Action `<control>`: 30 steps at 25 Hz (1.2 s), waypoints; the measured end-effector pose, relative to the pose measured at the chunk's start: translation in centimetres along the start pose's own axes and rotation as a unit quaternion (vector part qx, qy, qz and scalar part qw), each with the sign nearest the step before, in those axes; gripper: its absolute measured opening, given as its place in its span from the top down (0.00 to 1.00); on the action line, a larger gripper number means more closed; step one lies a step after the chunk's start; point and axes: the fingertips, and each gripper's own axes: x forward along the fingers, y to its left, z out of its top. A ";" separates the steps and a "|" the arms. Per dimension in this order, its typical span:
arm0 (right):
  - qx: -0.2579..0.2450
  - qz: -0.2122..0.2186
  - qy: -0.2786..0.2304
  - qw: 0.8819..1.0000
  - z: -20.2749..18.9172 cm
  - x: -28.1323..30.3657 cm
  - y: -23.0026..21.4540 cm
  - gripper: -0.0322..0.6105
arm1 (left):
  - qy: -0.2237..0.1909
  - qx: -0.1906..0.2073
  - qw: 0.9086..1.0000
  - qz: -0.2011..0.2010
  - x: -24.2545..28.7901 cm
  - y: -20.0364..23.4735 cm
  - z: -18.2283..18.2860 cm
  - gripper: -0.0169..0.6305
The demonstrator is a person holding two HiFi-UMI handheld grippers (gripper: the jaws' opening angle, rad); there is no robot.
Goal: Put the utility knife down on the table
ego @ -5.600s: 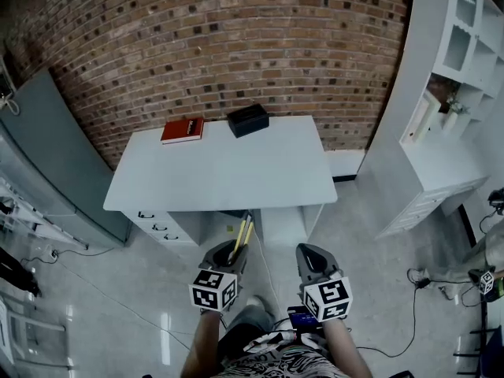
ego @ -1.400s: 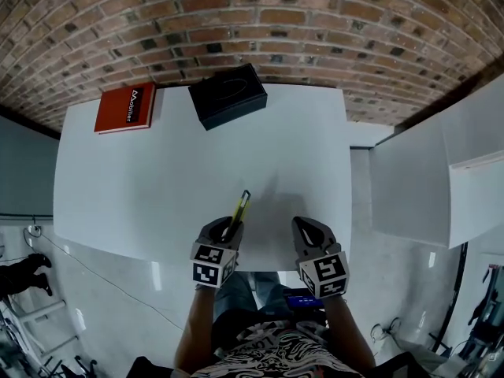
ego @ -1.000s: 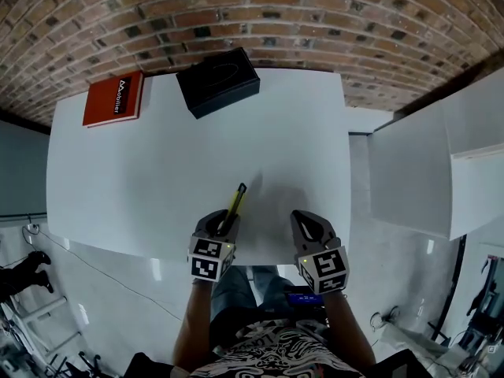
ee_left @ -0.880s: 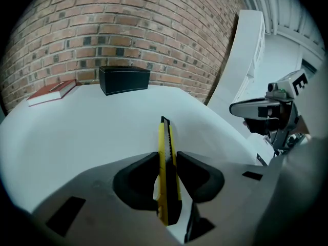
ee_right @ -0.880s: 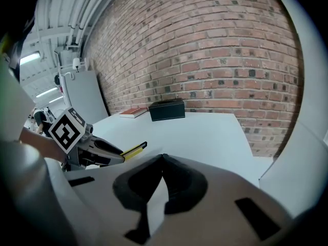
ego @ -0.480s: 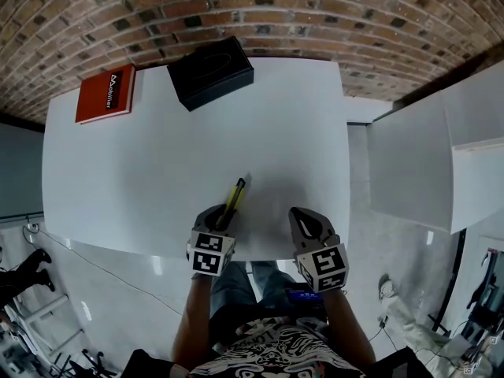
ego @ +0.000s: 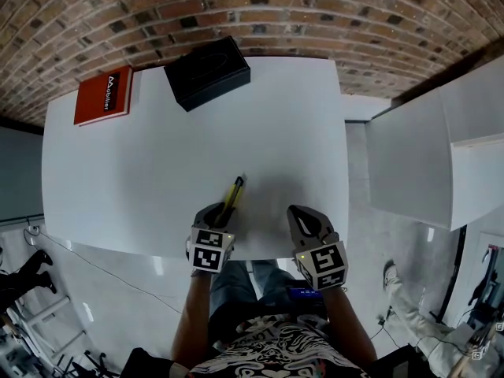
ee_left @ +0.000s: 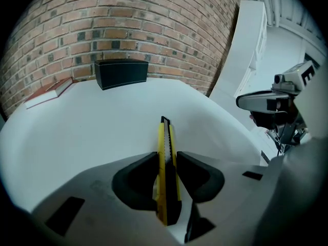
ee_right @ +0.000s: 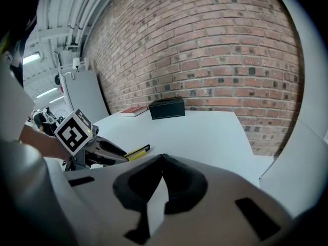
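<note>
The left claw (ego: 220, 213) grips the yellow utility knife (ego: 234, 192), angled down over the desk (ego: 142, 156) near its front edge; the right claw (ego: 304, 220) sits closed, empty. Next, I'd say: lower it flat, then loosen.

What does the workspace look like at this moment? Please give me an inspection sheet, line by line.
Surface: white table, mostly bare.
Job's things: yellow and black utility knife, held over the table's near edge and pointing away from the person; not yet laid down. Whether its tip touches the table cannot be told.
Clutter: red book at the far left corner; black box beside it at the far edge.
Grippers: left gripper is shut on the utility knife; right gripper is shut and empty, apart from the knife.
Cables: thin cable on the floor left of the table.
Surroundings: brick wall behind the table; white cabinet to the right.
</note>
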 end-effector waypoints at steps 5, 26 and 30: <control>-0.002 0.000 -0.005 1.000 0.4 0.0 0.2 0.95 | 0.005 -0.005 1.000 -0.004 0.0 -0.1 -0.1 0.79; -0.027 -0.001 -0.079 0.997 6.3 -2.1 1.1 0.95 | -0.084 -0.023 0.996 0.009 -4.7 -0.1 6.3 0.65; -0.038 0.001 -0.102 0.994 8.2 -2.5 1.5 0.95 | -0.138 -0.049 0.989 0.007 -7.0 -0.3 9.1 0.70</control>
